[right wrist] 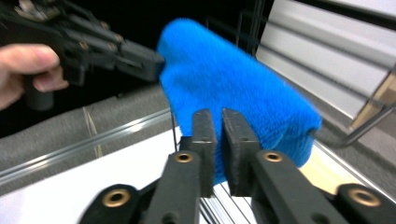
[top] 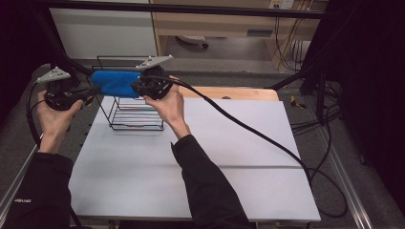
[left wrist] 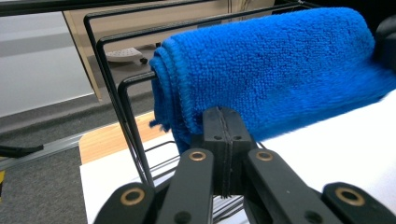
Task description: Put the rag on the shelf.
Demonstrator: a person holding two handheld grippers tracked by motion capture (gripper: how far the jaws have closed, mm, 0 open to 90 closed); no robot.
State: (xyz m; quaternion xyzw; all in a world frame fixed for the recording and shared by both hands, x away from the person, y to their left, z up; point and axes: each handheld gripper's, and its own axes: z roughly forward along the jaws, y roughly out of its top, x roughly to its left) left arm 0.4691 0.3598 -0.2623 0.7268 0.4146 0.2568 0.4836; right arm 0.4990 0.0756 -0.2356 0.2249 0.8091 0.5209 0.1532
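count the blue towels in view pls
1: a folded blue towel held up over the black wire rack, the left gripper on one end, the right gripper on the other. None seems hidden.

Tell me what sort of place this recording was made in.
Probably a lab or workshop recording bench: a white-covered table inside a black metal frame, loose cables on grey carpet, and a person's hand-held left gripper and right gripper.

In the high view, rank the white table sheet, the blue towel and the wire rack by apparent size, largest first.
1. White table sheet.
2. Wire rack.
3. Blue towel, folded and held over the rack; it hides part of the rack.
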